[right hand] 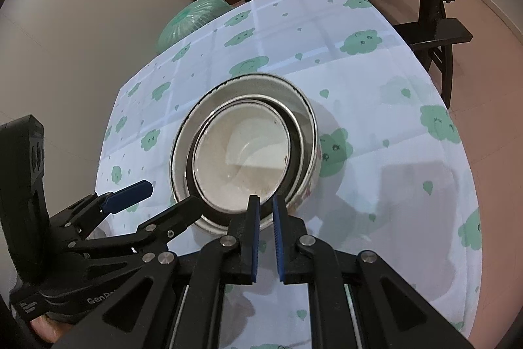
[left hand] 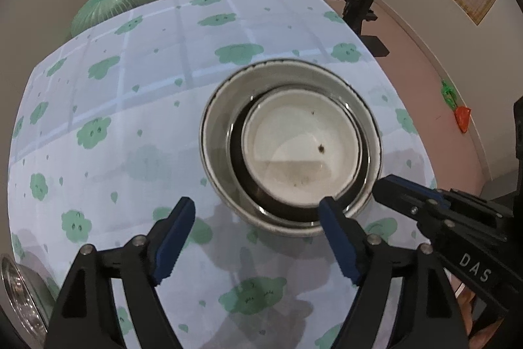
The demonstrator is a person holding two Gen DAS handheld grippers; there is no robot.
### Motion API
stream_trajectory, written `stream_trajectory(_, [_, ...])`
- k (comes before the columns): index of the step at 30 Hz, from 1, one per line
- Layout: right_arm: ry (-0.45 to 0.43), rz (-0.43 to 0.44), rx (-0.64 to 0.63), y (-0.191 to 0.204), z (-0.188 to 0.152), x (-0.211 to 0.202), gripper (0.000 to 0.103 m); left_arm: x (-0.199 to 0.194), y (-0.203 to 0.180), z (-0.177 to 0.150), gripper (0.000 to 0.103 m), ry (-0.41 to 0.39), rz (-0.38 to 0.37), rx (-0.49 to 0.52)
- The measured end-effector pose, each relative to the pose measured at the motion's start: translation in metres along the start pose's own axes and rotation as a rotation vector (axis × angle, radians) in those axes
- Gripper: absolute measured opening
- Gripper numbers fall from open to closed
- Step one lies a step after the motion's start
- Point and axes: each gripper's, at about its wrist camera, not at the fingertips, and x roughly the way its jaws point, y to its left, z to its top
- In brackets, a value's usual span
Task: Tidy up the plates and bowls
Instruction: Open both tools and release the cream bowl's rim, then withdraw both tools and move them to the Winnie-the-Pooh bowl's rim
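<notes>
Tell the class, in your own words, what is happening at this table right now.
A person holding a gripping tool in each hand is tidying dishes on a cloud-print tablecloth. A smaller white bowl sits nested inside a larger bowl. The right tool is nearly shut at the bowls' near rims, though whether it grips them is unclear. The left tool is open, just short of the bowls. A metal dish peeks in at the table's near left edge.
</notes>
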Motion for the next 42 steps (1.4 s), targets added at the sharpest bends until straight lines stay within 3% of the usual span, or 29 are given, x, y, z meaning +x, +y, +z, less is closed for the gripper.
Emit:
stream_trajectory(9, [0.026, 0.016, -0.007, 0.000, -0.019, -0.002, 0.012, 0.002, 0.000, -0.020, 0.080, 0.041, 0.059, -0.007])
stream_trajectory(11, [0.031, 0.036, 0.010, -0.003, -0.024, -0.002, 0.040, 0.001, 0.000, -0.024, 0.077, 0.043, 0.084, -0.008])
stream_trajectory(14, [0.020, 0.086, 0.059, -0.010, -0.030, -0.005, 0.062, -0.001, 0.003, -0.026, 0.077, 0.041, 0.071, -0.018])
stream_trajectory(42, [0.018, -0.091, 0.046, -0.014, -0.051, -0.012, 0.063, -0.007, 0.011, -0.050, 0.078, 0.047, 0.081, -0.076])
